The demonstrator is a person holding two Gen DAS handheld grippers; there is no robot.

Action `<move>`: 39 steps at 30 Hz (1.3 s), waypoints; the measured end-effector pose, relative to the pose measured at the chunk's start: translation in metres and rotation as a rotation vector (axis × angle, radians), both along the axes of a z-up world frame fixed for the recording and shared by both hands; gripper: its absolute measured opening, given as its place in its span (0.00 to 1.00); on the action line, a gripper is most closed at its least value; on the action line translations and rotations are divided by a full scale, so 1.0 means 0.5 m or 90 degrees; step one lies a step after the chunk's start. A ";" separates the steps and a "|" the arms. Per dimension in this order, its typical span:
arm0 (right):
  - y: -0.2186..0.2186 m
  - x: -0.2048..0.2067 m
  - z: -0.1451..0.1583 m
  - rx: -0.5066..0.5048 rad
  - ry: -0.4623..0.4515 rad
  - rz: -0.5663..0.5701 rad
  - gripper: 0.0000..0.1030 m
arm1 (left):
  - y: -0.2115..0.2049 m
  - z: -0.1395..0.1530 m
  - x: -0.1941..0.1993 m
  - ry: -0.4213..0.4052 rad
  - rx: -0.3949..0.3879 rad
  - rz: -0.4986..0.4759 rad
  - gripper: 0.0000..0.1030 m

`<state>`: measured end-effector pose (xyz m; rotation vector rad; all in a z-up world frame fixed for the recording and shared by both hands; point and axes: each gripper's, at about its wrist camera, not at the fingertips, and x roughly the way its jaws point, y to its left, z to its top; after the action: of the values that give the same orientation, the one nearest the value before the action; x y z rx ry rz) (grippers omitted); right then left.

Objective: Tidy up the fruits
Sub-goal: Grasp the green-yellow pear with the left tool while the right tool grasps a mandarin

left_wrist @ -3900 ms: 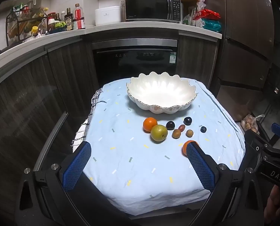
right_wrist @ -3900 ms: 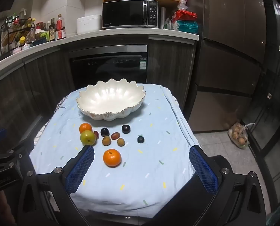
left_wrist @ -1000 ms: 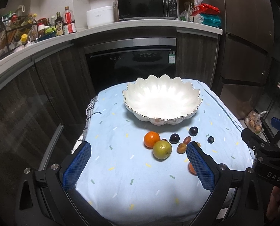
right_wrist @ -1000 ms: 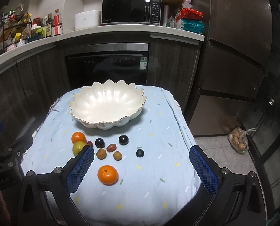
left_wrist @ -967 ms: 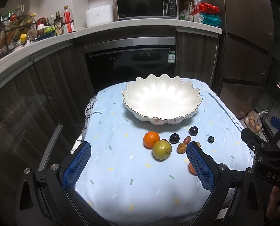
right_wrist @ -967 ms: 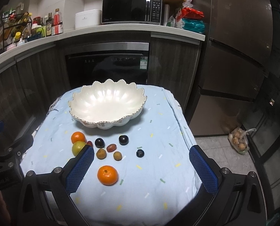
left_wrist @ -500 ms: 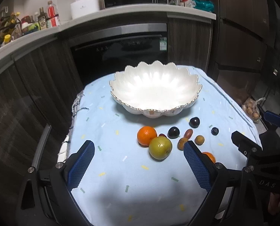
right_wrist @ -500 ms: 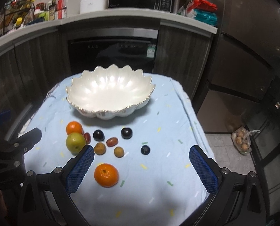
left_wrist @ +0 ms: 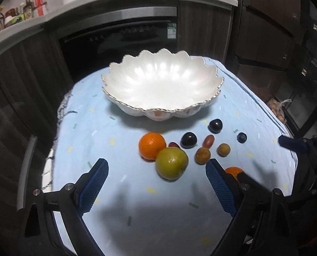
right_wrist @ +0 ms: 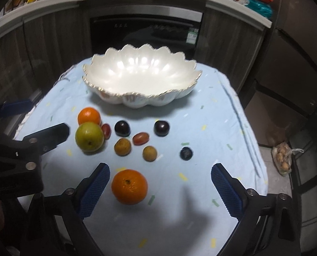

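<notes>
No words, brand names or numbers could be read anywhere. The black oven door (left_wrist: 120, 40) behind the table had a small white and green sticker (left_wrist: 171, 32) near its top right corner, but its print was too small and blurry to make out. The bottles on the far shelf had labels that were too blurred to read.

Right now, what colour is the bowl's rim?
Gold edging on the pearly white bowl, clearest in the right wrist view.
</notes>
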<state>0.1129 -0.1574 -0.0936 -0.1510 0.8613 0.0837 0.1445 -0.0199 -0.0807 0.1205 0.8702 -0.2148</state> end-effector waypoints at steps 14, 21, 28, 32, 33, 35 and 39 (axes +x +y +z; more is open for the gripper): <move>0.003 0.028 -0.071 0.048 0.089 0.027 0.75 | -0.033 -0.070 0.067 0.091 -0.008 -0.029 0.75; 0.014 0.033 -0.091 0.070 0.118 0.047 0.60 | -0.033 -0.092 0.088 0.122 -0.004 -0.031 0.63; 0.016 0.037 -0.102 0.095 0.136 0.058 0.47 | -0.037 -0.108 0.093 0.138 0.000 -0.037 0.48; 0.012 0.037 -0.101 0.105 0.137 0.056 0.46 | -0.036 -0.107 0.093 0.140 -0.001 -0.037 0.47; 0.013 0.037 -0.101 0.105 0.138 0.057 0.46 | -0.035 -0.106 0.093 0.141 0.000 -0.037 0.47; 0.012 0.038 -0.099 0.104 0.137 0.057 0.46 | -0.035 -0.105 0.093 0.142 0.001 -0.033 0.47; 0.005 0.043 -0.095 0.107 0.135 0.050 0.46 | -0.033 -0.100 0.090 0.137 0.009 -0.023 0.47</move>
<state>0.1345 -0.1548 -0.1412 -0.0187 1.0556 0.2483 0.1893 -0.0364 -0.1307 0.1275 1.0841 -0.2594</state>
